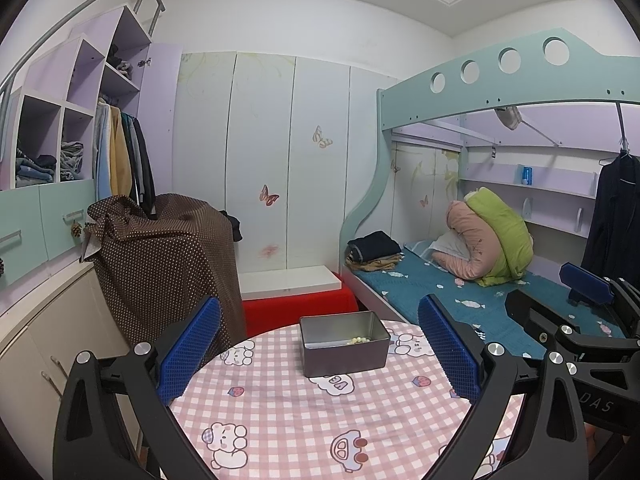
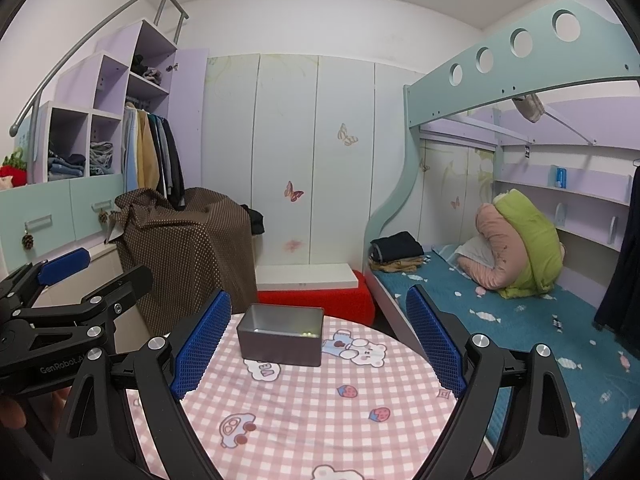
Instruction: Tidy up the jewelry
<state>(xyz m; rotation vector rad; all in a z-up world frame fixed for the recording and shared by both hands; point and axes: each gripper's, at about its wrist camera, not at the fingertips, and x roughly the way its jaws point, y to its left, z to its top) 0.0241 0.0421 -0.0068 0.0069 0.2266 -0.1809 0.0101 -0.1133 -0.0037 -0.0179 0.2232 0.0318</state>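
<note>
Grey metal tin (image 1: 344, 346) is set near the far edge of the round checked table (image 1: 280, 412), lid off, so pieces can be dropped straight in; a pale bead bracelet (image 1: 357, 340) is seen lying inside it already. Left gripper (image 1: 318, 354) and right gripper (image 2: 318, 344) are held level, side by side, above the cloth, jaws spread wide, nothing gripped.

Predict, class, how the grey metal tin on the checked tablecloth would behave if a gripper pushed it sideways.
The tin looks thin-walled and nearly empty, holding only a few pale beads, so probably light. Its flat, broad base suggests sliding rather than tipping. The soft tablecloth may bunch ahead of it.
</note>
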